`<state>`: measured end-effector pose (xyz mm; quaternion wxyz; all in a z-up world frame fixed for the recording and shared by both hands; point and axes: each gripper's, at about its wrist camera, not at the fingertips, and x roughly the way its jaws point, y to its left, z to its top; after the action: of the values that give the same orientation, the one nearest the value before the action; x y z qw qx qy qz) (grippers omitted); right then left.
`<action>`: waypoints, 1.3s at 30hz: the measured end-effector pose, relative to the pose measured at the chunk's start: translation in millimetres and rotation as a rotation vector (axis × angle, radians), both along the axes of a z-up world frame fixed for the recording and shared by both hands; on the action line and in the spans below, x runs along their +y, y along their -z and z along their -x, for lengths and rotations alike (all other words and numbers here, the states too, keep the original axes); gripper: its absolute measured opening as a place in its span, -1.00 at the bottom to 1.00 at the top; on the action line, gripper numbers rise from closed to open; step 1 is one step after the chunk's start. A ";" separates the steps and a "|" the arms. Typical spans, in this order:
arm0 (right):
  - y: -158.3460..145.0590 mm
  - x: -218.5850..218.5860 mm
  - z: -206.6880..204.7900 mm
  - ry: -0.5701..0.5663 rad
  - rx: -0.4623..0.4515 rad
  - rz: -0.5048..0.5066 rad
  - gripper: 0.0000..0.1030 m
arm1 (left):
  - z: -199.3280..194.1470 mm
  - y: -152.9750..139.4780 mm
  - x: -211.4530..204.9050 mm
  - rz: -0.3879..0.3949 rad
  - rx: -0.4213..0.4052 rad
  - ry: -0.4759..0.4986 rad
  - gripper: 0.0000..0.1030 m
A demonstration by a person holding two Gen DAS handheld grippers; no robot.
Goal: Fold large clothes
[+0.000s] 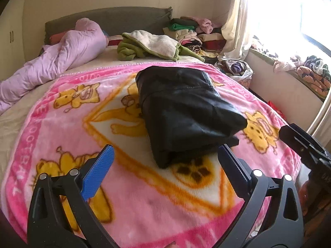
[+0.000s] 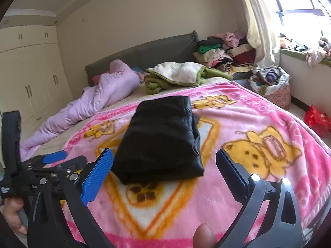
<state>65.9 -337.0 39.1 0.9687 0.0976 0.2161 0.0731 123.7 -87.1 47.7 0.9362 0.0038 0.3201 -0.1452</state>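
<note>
At the upper left of the frame a lilac quilt (image 1: 62,55) lies crumpled along the bed. Low in the frame, the left gripper (image 1: 165,157) hovers with jaws spread wide and empty. In the centre the folded black garment (image 1: 182,111) rests on the pink cartoon blanket (image 1: 62,128). The right gripper (image 2: 164,159) likewise gapes, holding nothing. Stacked clothes (image 1: 194,35) sit at upper right.
</note>
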 end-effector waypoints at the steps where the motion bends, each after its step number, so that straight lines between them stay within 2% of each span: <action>1: 1.9 2.5 2.8 -0.006 0.007 0.006 0.92 | 1.9 1.5 0.6 -0.006 -0.003 -0.001 0.82; 9: 8.8 2.0 27.4 0.027 0.019 0.034 0.92 | 22.0 24.4 8.2 -0.023 0.002 -0.016 0.82; 14: 12.4 9.7 40.2 0.045 -0.008 0.109 0.92 | 30.6 37.6 10.9 0.003 0.019 -0.014 0.82; 21: 29.6 5.6 43.6 0.055 0.022 0.062 0.92 | 38.8 51.0 8.0 -0.008 0.029 -0.015 0.82; 30: 53.2 12.8 42.3 0.037 0.089 0.107 0.92 | 41.6 60.6 5.4 -0.026 0.031 -0.022 0.82; 39: 60.5 15.7 39.8 0.017 0.115 0.120 0.92 | 38.5 63.8 11.1 -0.021 0.045 -0.038 0.82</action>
<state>26.2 -321.3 -21.4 0.9594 0.0450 0.2744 0.0462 85.2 -75.9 -16.1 0.9312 0.0042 0.3425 -0.1244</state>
